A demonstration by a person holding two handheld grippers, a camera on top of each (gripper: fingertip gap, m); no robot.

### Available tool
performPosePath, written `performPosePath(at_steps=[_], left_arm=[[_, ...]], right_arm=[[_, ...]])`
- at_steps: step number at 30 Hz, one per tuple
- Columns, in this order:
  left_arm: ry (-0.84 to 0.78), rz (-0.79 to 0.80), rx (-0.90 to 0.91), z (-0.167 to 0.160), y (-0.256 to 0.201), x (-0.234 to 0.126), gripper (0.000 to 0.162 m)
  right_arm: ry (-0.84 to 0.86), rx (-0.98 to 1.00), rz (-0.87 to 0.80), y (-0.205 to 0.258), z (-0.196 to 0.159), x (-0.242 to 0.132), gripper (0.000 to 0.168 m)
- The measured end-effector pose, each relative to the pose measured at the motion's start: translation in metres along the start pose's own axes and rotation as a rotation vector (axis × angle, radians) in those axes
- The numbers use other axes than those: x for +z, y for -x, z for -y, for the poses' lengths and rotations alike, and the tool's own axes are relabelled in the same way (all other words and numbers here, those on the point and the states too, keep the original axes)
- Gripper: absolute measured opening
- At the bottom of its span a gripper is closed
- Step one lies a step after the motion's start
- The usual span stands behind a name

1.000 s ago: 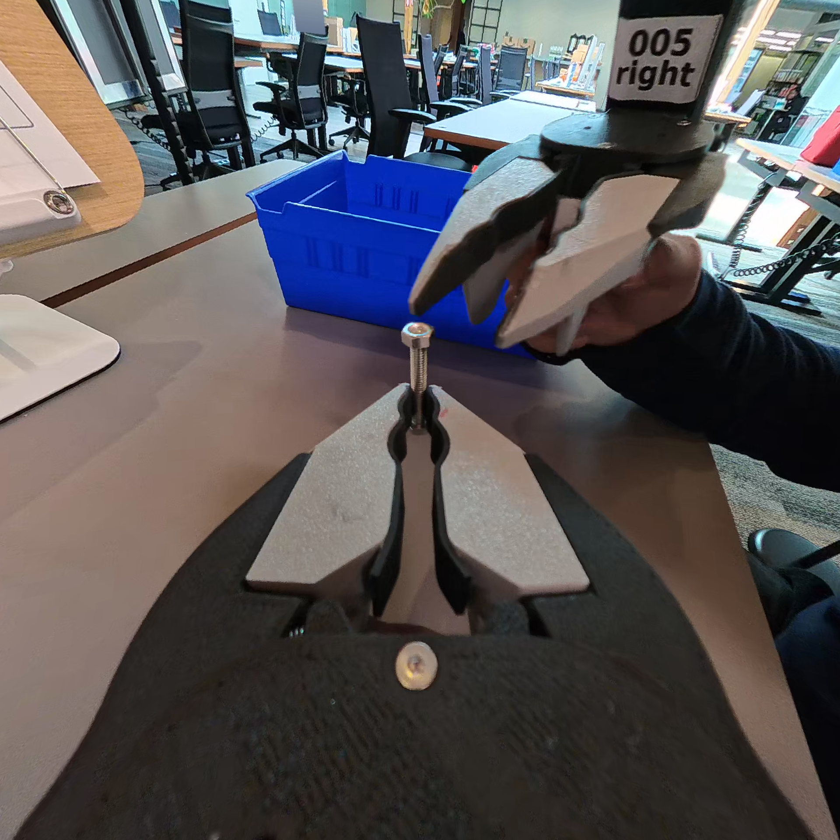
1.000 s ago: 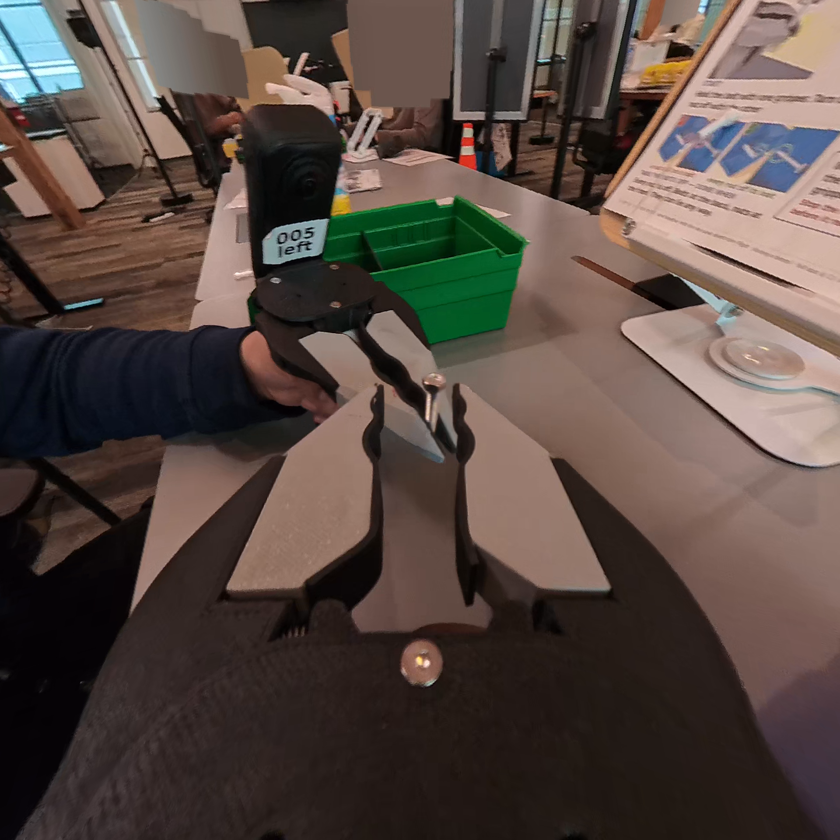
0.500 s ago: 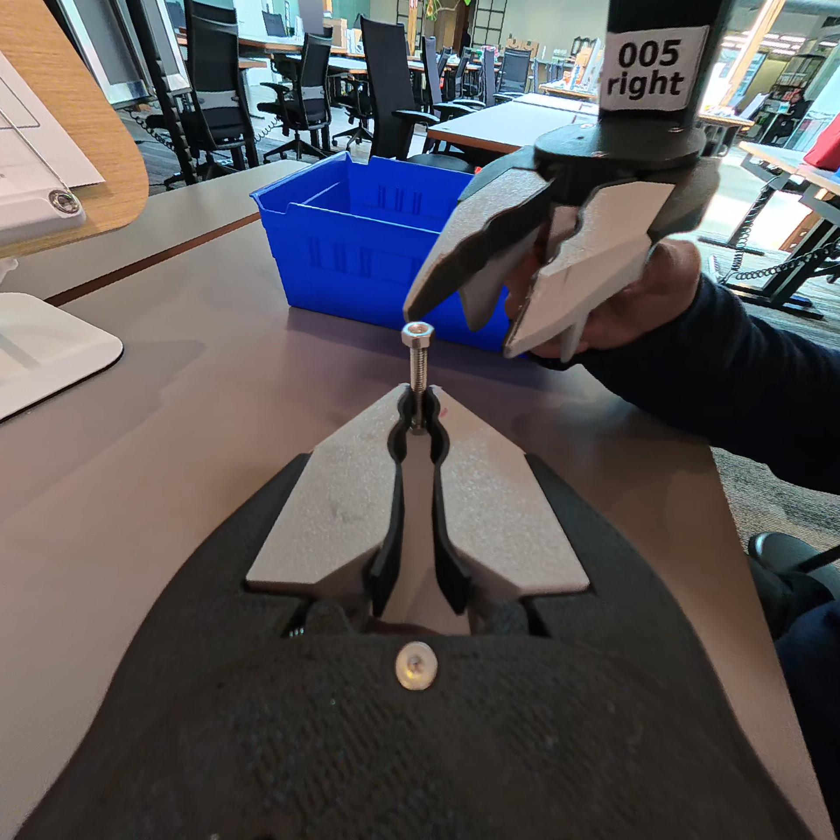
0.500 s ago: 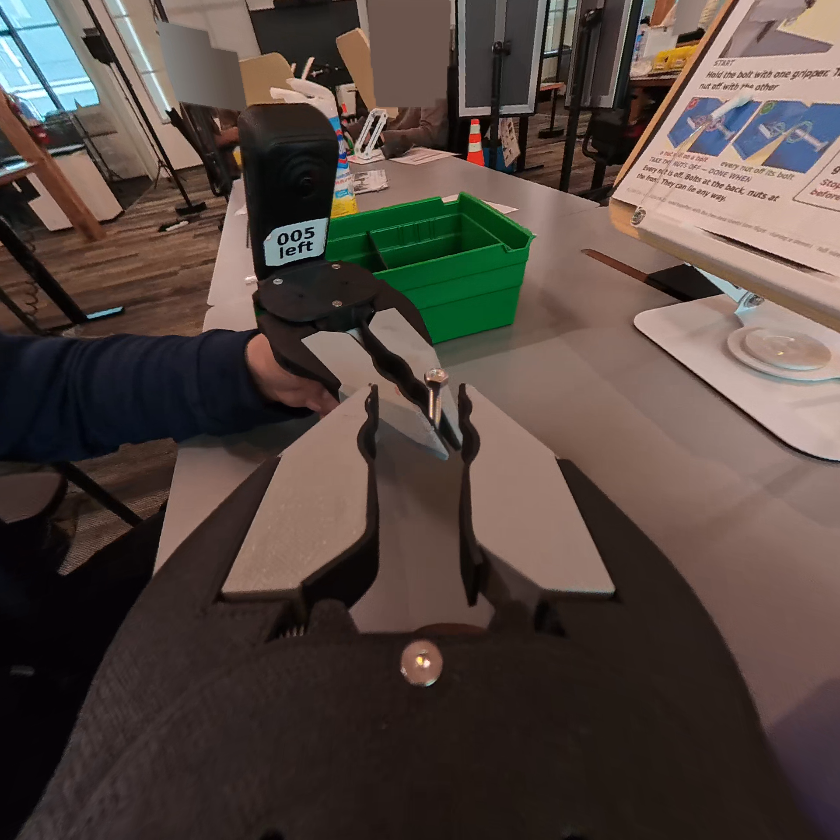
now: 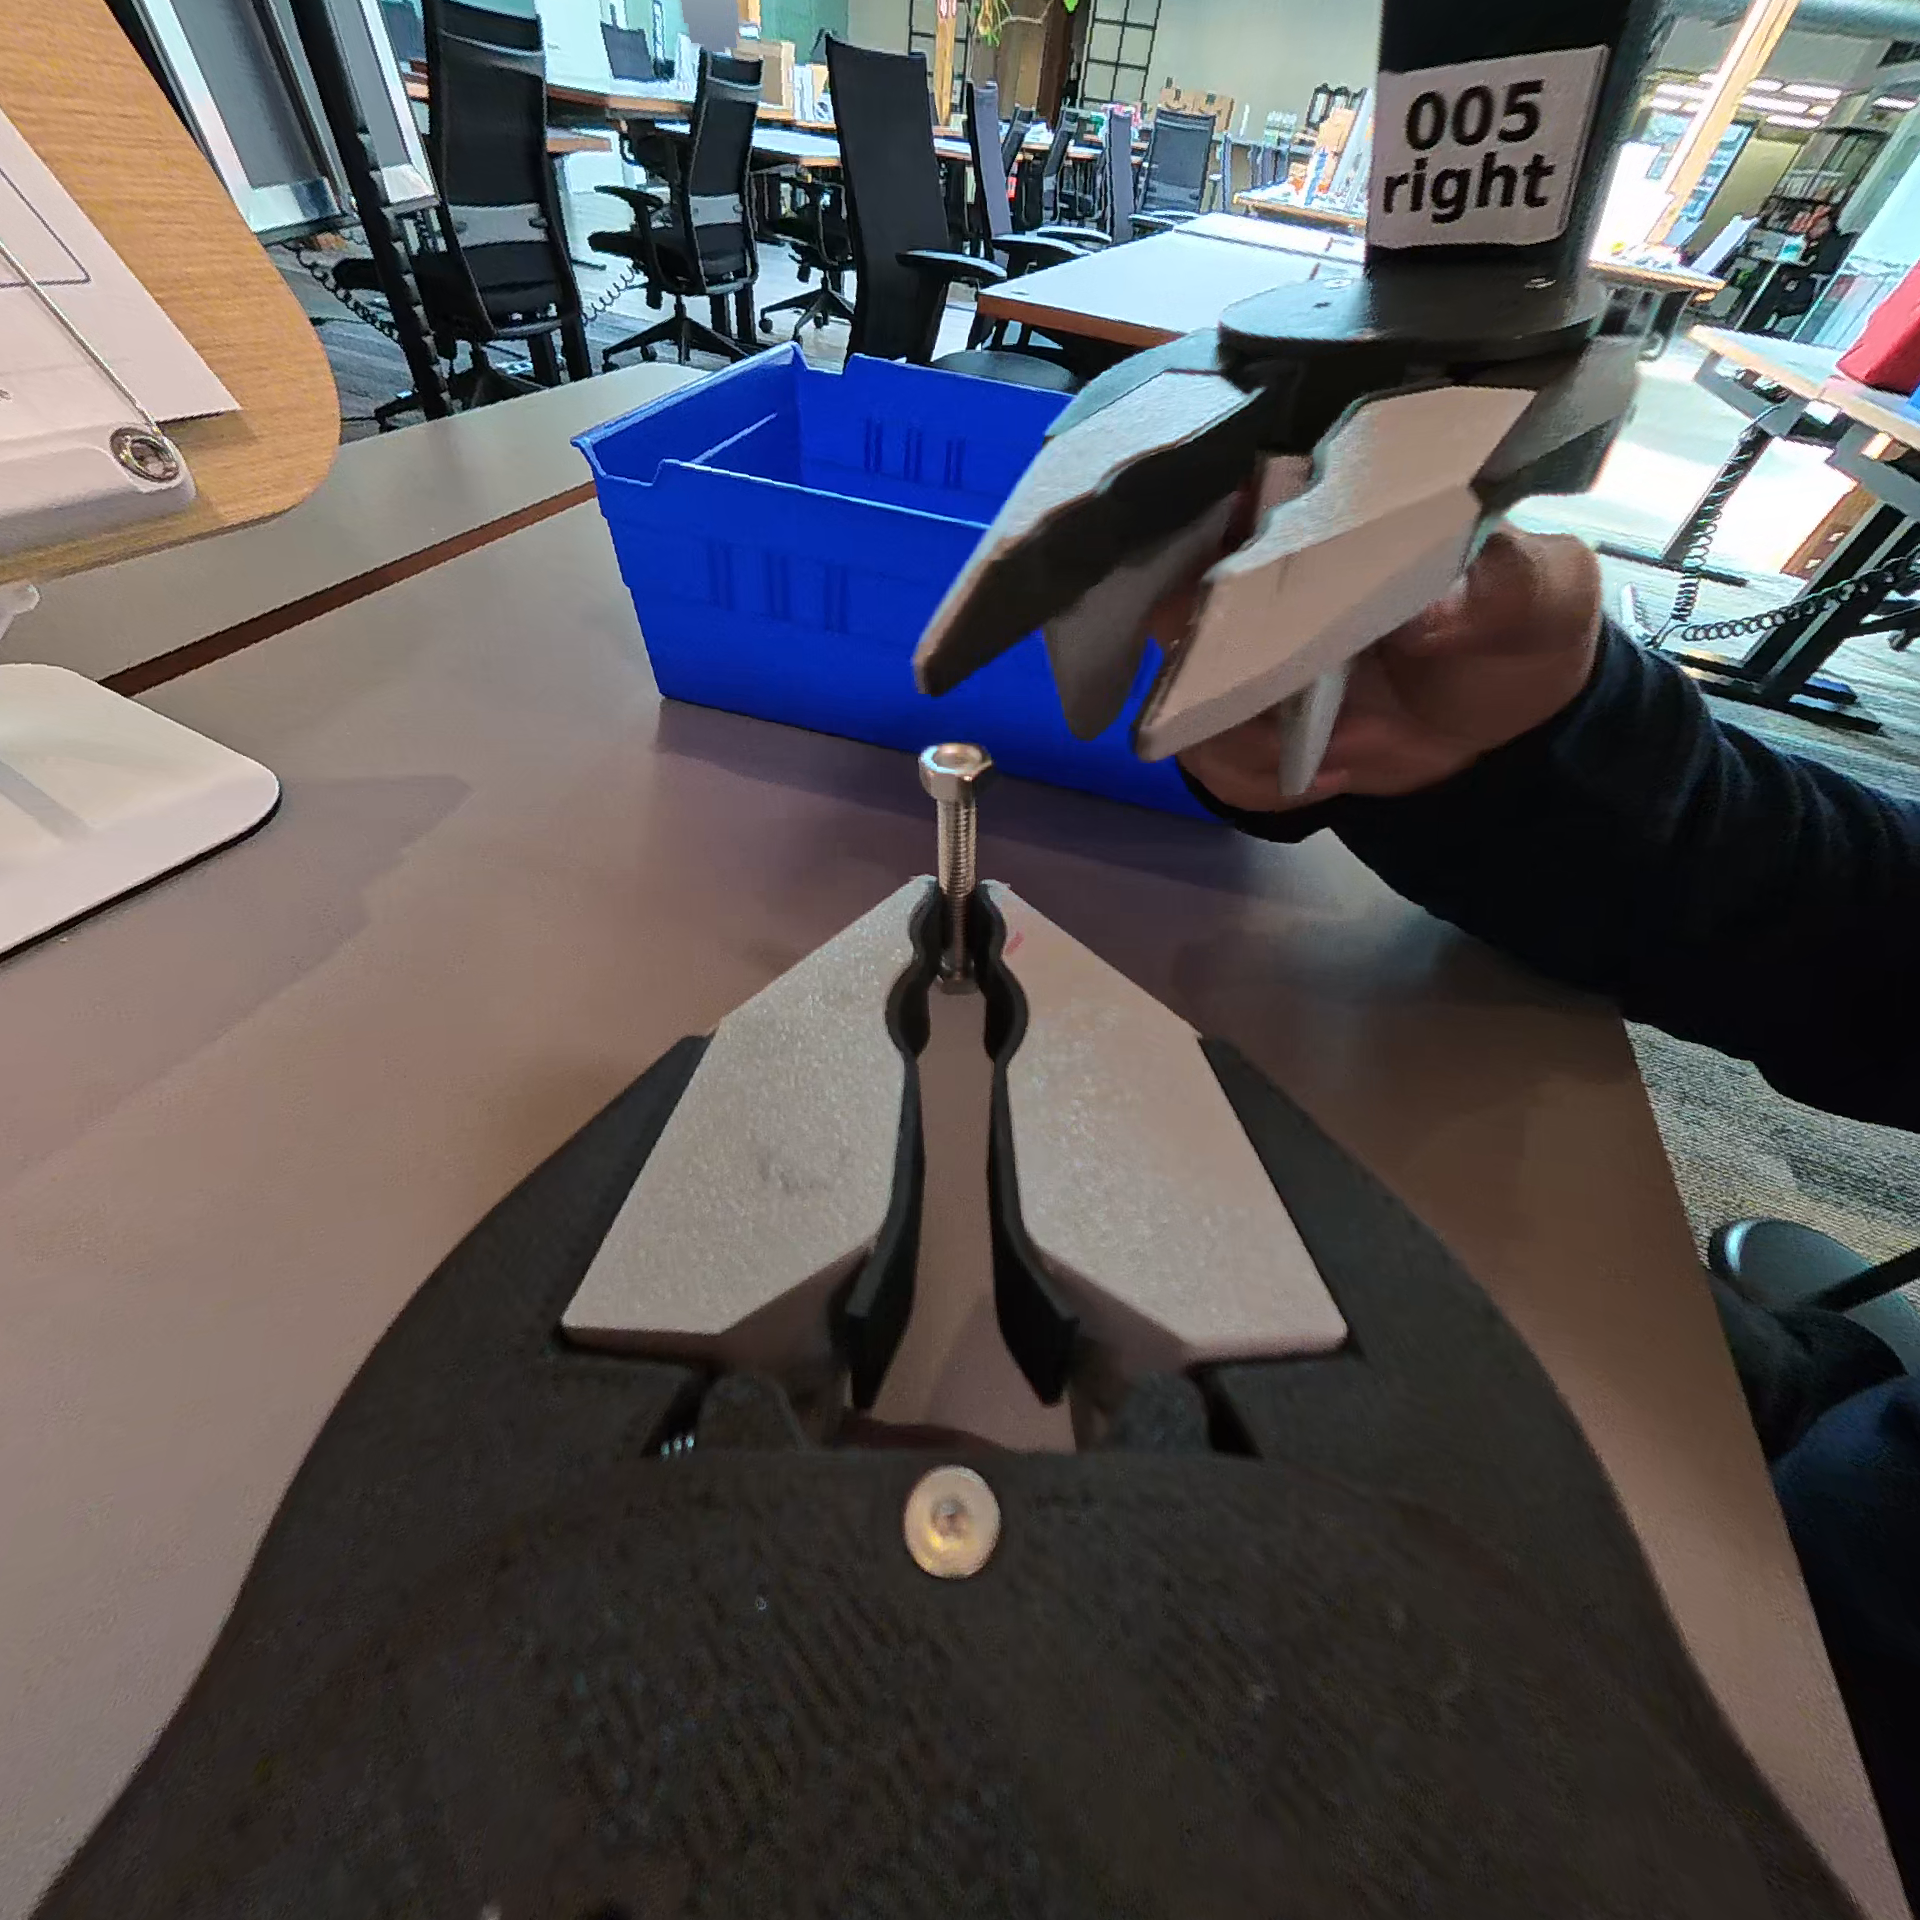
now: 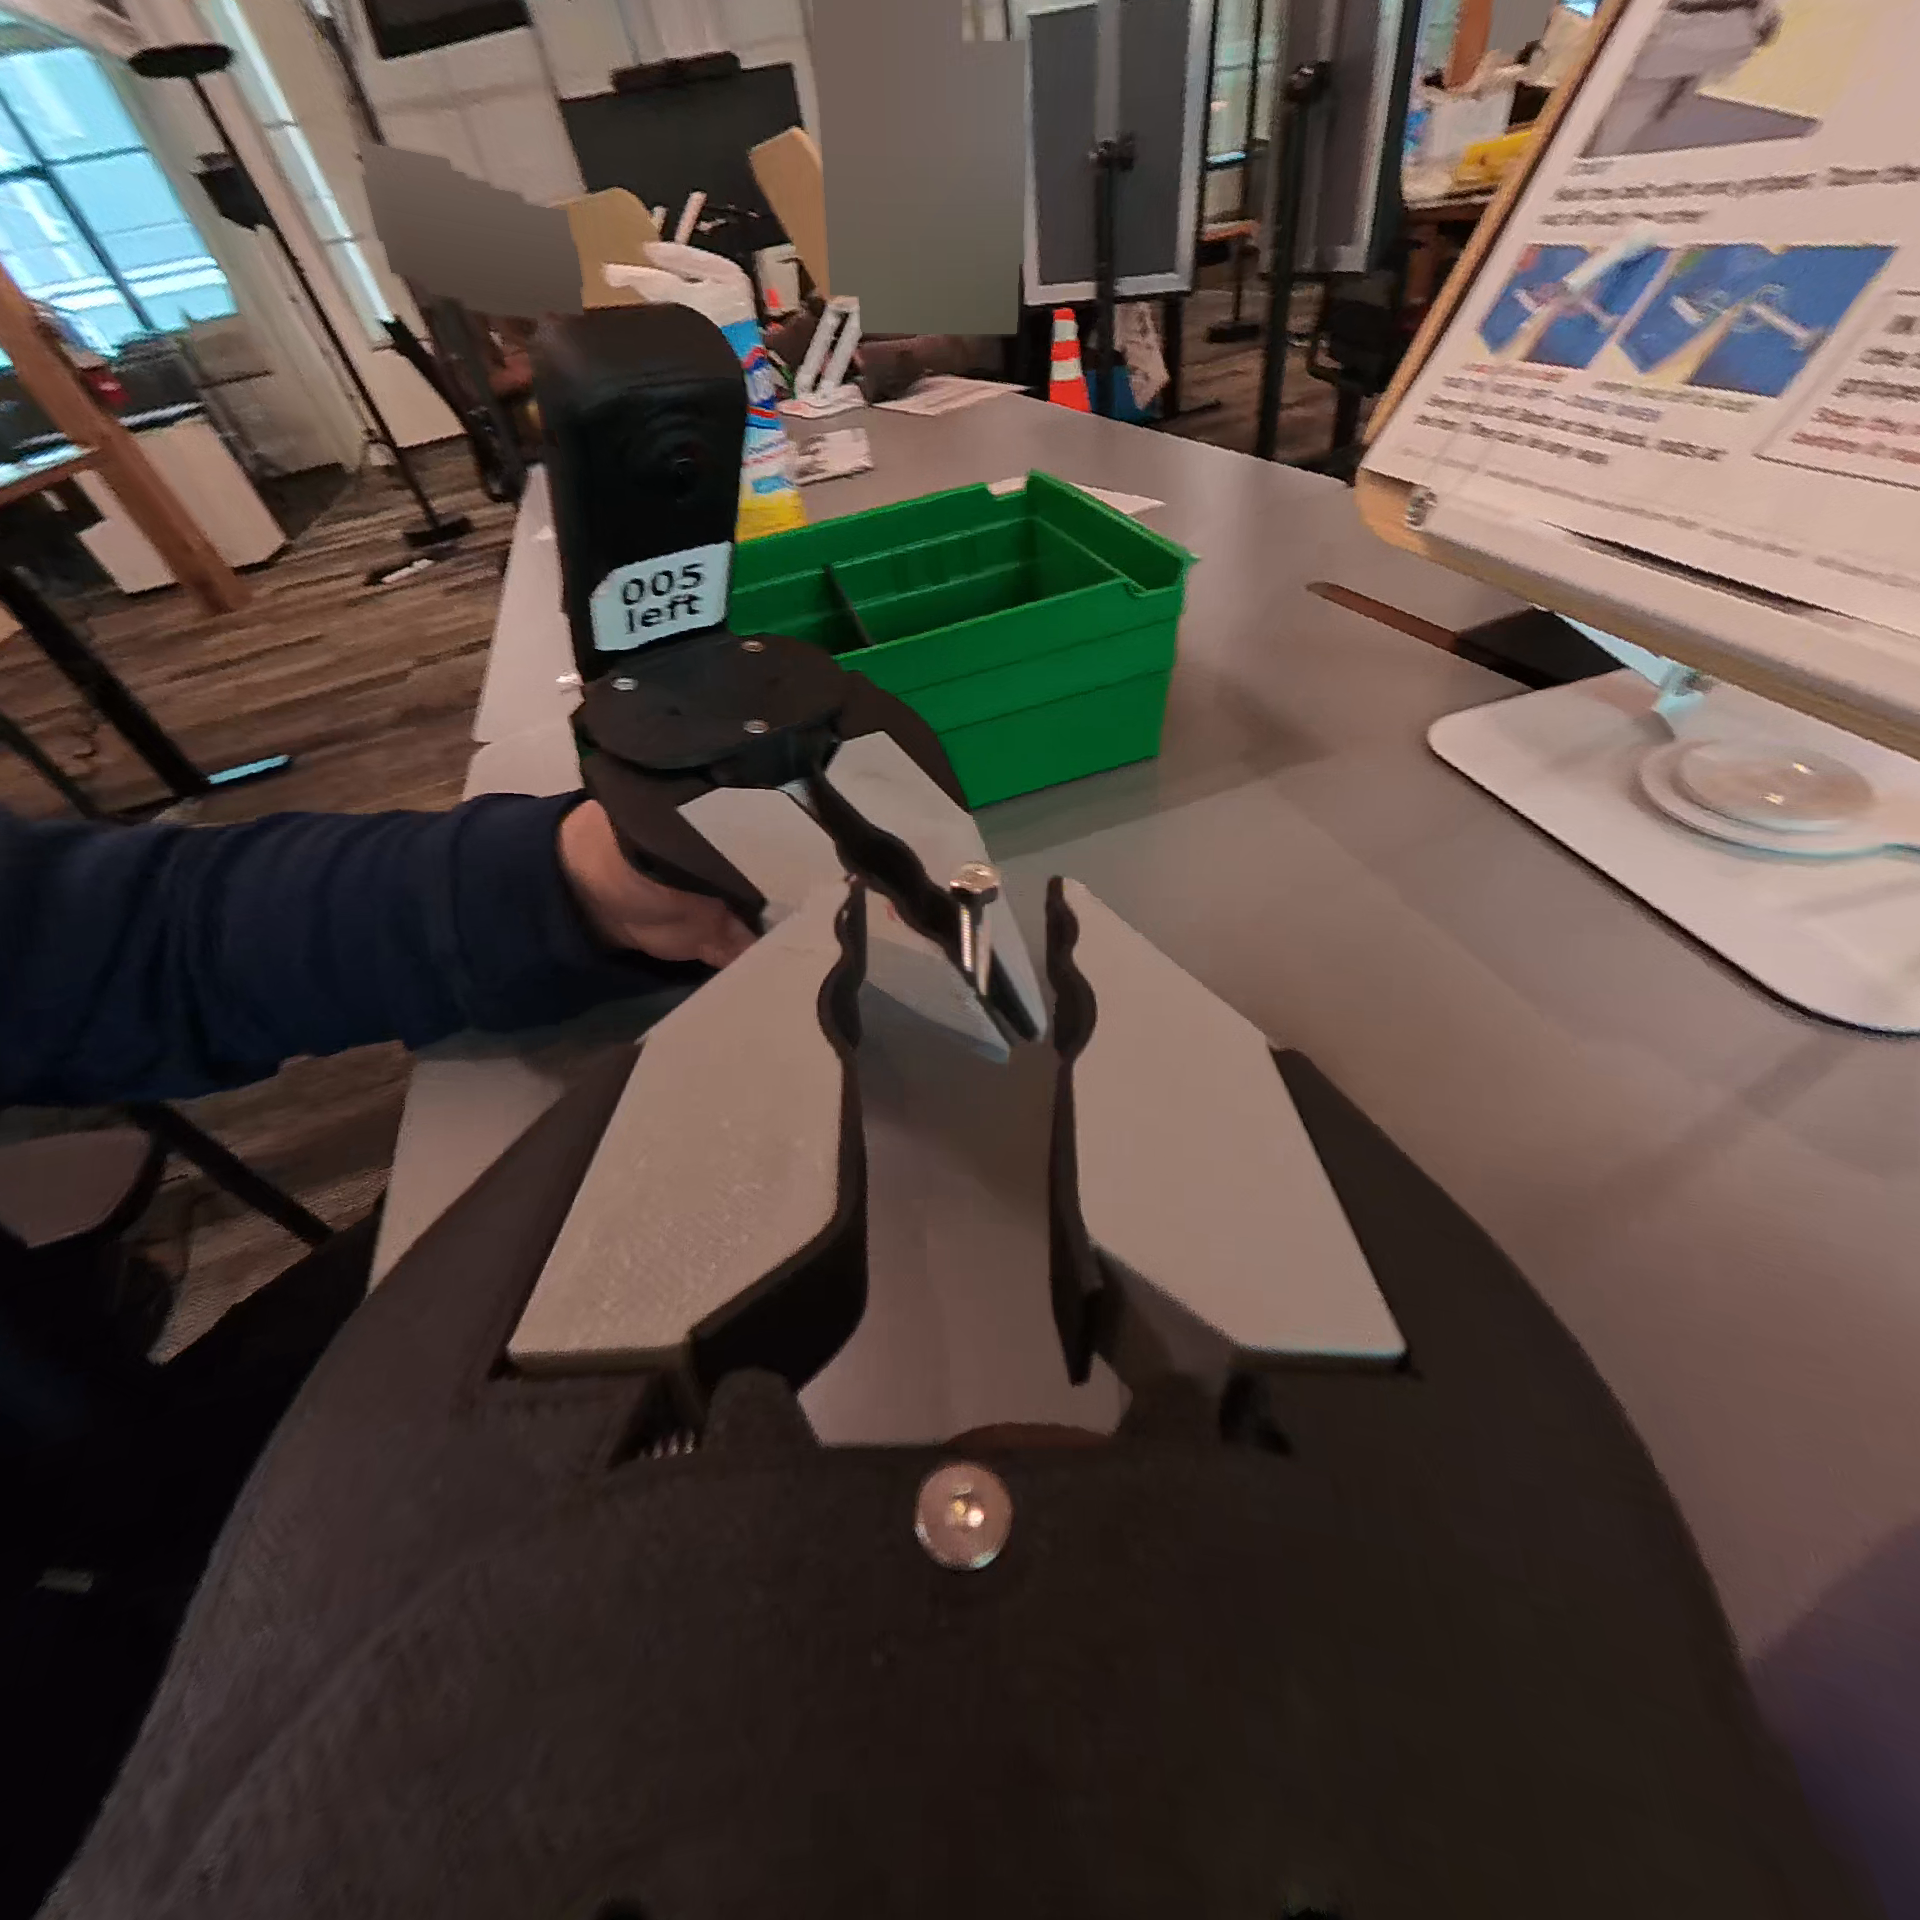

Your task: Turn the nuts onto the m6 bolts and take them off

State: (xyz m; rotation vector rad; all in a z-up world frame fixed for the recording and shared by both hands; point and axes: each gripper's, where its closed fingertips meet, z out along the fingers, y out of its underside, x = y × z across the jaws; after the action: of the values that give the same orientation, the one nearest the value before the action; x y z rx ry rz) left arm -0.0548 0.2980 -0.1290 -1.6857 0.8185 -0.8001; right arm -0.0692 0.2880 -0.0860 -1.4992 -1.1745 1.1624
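Note:
My left gripper [image 5: 956, 935] is shut on the lower shaft of a silver M6 bolt [image 5: 956, 831], which it holds upright, head up, above the grey table [image 5: 416, 883]. I see no nut on the visible thread. My right gripper [image 6: 954, 914] is open and empty; it hovers just above and beyond the bolt head, pointing down at it, and shows in the left wrist view [image 5: 1049, 707]. In the right wrist view the bolt [image 6: 971, 925] and the left gripper [image 6: 1013, 1023] show between my right fingers, farther off.
A blue bin [image 5: 810, 582] stands behind the bolt. A green divided bin [image 6: 997, 665] stands on the far side, with a spray bottle [image 6: 764, 416] behind it. An instruction board [image 6: 1662, 416] on a white base [image 6: 1714, 831] stands at one side. The tips of one gripper are about 4 cm away from the tips of the other.
The right gripper has shifted slightly near the bolt head and its jaws stand a little wider. The left gripper has kept the bolt still.

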Motion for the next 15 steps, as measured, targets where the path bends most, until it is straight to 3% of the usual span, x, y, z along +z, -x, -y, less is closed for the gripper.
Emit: performPosePath(at_steps=[3,7,13,15], left_arm=[[0.002,0.005,0.001,0.0,0.0,0.0,0.002],[0.006,0.027,-0.009,-0.001,0.007,-0.001,0.002],[0.001,0.016,-0.01,0.0,0.004,-0.001,0.002],[0.005,0.013,-0.005,-0.001,0.003,0.0,0.002]], right_arm=[[0.027,0.004,0.033,0.006,-0.005,0.005,0.033],[0.027,-0.08,0.232,0.047,-0.004,0.003,0.015],[0.038,-0.046,-0.028,0.001,-0.006,0.006,0.035],[0.047,-0.022,-0.036,-0.002,-0.009,0.009,0.039]])
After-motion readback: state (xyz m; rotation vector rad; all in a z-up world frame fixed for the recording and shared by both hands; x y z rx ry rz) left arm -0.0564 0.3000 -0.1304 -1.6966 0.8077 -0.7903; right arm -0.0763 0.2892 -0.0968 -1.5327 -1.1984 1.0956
